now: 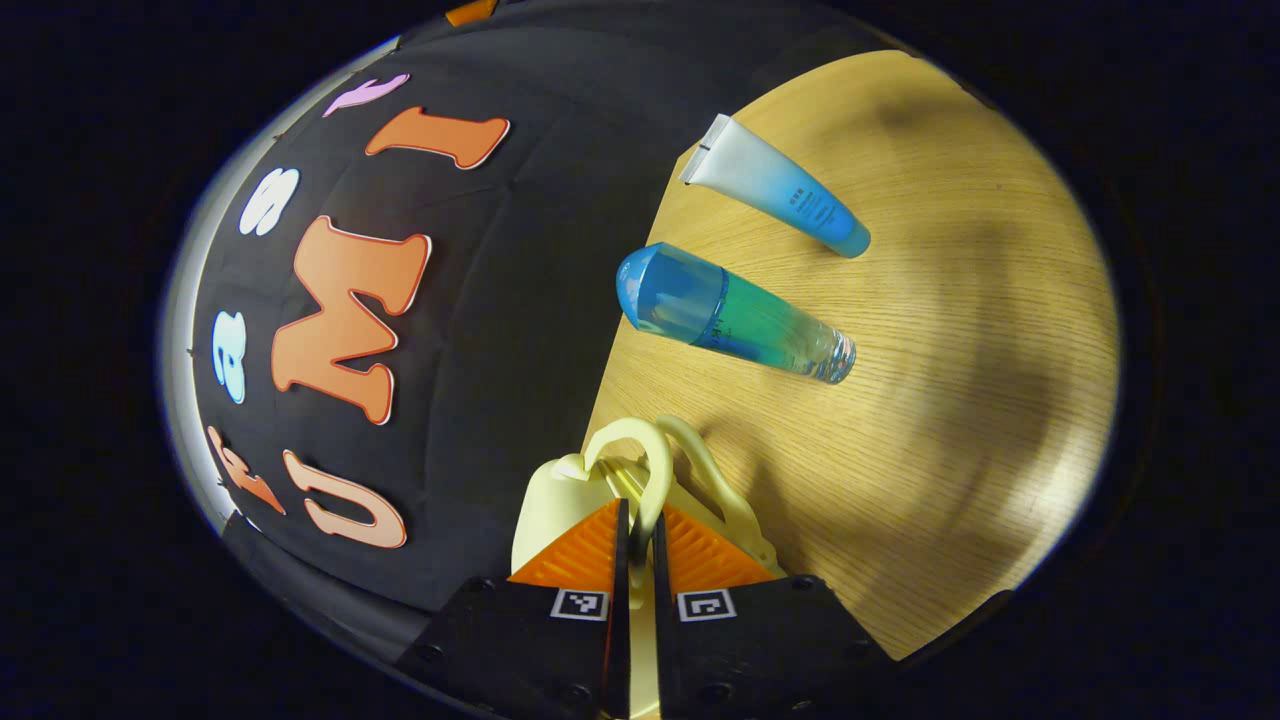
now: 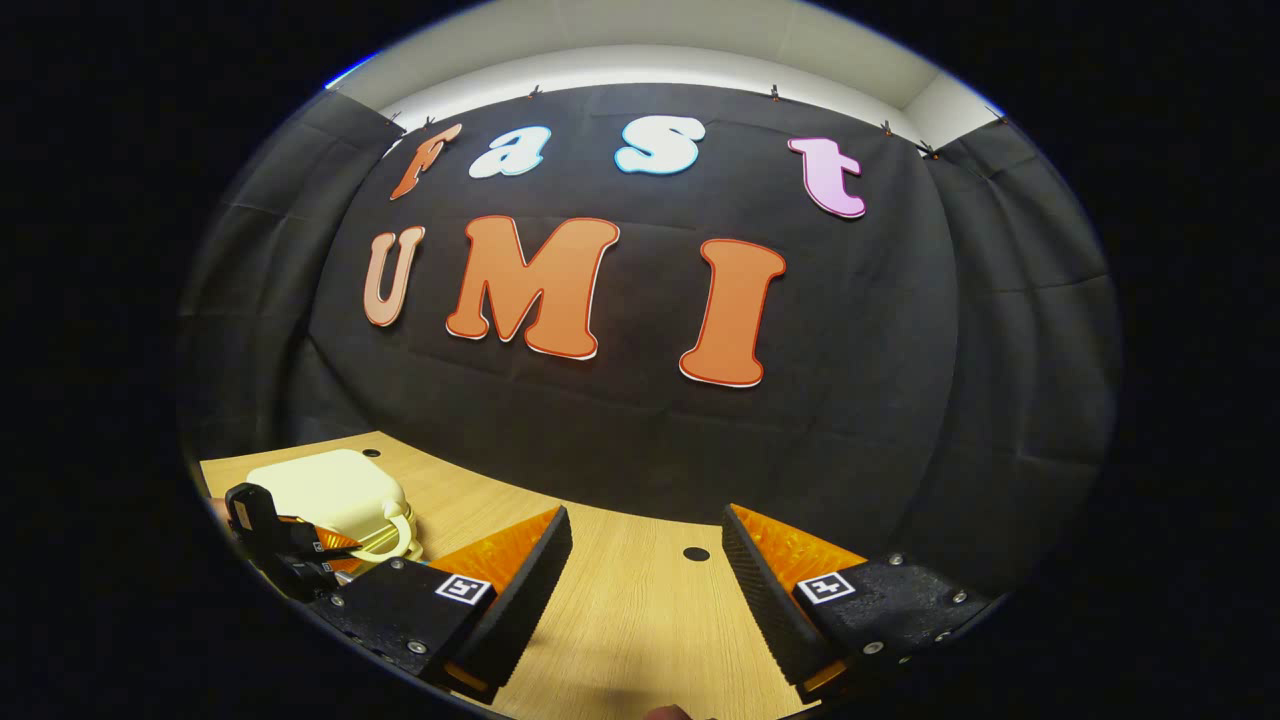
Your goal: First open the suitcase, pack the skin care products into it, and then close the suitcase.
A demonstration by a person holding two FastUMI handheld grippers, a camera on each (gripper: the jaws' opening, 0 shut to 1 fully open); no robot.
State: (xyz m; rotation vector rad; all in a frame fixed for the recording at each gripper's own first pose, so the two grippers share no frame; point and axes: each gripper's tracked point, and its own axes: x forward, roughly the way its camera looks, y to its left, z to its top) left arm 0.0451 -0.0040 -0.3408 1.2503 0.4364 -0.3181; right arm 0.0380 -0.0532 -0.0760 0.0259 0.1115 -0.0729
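Note:
A small pale yellow suitcase (image 1: 555,495) lies right in front of my left gripper (image 1: 640,530), which is shut on one of its looped handles (image 1: 640,450). In the left gripper view, which is turned sideways, a white-to-blue tube (image 1: 775,198) and a blue-green clear bottle (image 1: 735,315) rest on the wooden table (image 1: 950,400) beyond the case. The right gripper view shows the suitcase (image 2: 325,490) closed and flat at the far left, with my left gripper (image 2: 335,548) at its handle. My right gripper (image 2: 645,560) hovers open over the table, holding nothing.
The black booth wall (image 2: 640,420) rises just behind the table's back edge. Two small round holes (image 2: 696,553) mark the tabletop near that edge. Bare wood lies between my right gripper and the suitcase.

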